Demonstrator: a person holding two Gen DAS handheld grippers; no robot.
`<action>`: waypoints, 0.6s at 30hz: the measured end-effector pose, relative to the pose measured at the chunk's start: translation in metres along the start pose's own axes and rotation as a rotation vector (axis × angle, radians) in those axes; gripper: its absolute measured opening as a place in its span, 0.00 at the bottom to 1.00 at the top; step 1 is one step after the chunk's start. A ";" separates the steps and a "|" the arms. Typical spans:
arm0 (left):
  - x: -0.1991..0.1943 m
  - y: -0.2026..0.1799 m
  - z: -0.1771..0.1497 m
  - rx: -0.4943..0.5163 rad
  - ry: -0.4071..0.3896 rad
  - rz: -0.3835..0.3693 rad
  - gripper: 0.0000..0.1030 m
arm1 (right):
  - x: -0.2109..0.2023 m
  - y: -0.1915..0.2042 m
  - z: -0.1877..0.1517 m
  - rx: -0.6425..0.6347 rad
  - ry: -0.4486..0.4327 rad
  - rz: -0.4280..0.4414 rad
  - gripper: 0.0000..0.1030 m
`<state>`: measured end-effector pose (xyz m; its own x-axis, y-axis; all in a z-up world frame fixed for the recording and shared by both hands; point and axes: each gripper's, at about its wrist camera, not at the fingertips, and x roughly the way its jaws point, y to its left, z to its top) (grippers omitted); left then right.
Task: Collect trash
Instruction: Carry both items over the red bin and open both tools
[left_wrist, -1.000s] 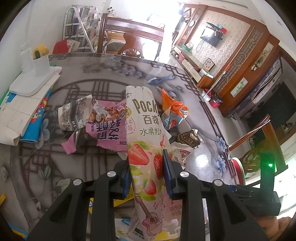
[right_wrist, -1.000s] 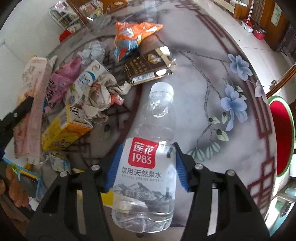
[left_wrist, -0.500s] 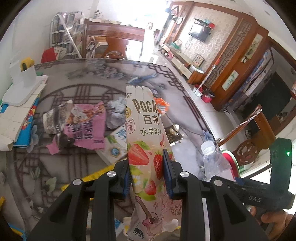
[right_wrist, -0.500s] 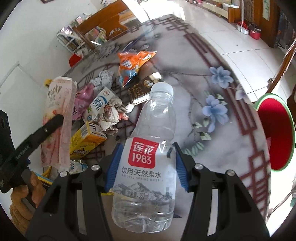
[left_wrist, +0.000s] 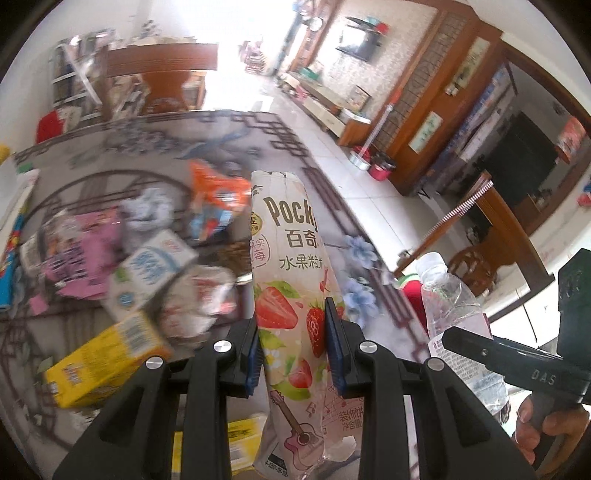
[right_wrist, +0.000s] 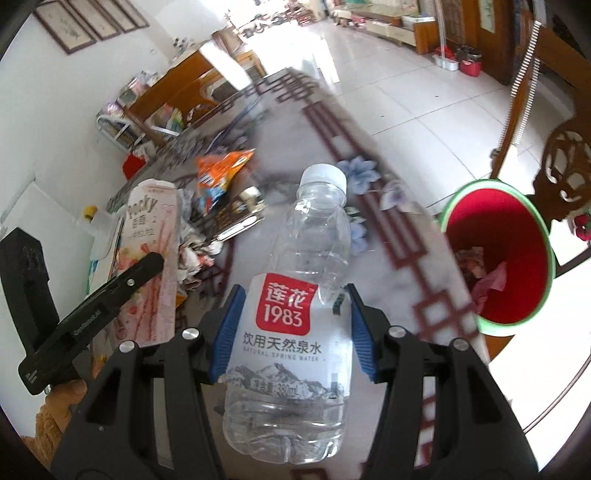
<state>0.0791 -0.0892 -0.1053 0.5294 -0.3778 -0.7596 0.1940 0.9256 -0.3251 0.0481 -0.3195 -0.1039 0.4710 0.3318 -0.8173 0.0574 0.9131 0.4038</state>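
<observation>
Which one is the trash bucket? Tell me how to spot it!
Find the big round patterned table. Just past its edge on the right, lower down, stands the trash bucket. It is the only round tub there, bright red inside with a green rim, and some crumpled wrappers lie in it.

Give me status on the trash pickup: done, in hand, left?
Done: some scraps already lie in the red bin.
In hand: left gripper clamps the Pocky box; right gripper clamps the water bottle.
Left: orange wrapper, milk carton, yellow box on the table.

Wrapper pile (right_wrist: 207, 221) on table (right_wrist: 295, 155) left of bottle (right_wrist: 295, 332); bin (right_wrist: 498, 258) off table's right edge, w/ scraps inside.
</observation>
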 end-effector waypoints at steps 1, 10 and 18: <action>0.003 -0.007 0.000 0.010 0.006 -0.008 0.26 | -0.005 -0.009 0.000 0.013 -0.007 -0.005 0.51; 0.042 -0.093 0.004 0.130 0.054 -0.078 0.26 | -0.042 -0.089 0.004 0.133 -0.079 -0.062 0.51; 0.072 -0.157 0.008 0.196 0.081 -0.101 0.26 | -0.068 -0.160 0.010 0.219 -0.124 -0.078 0.51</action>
<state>0.0936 -0.2621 -0.1044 0.4324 -0.4622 -0.7742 0.4036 0.8670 -0.2922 0.0161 -0.4904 -0.1086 0.5610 0.2189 -0.7984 0.2801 0.8573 0.4319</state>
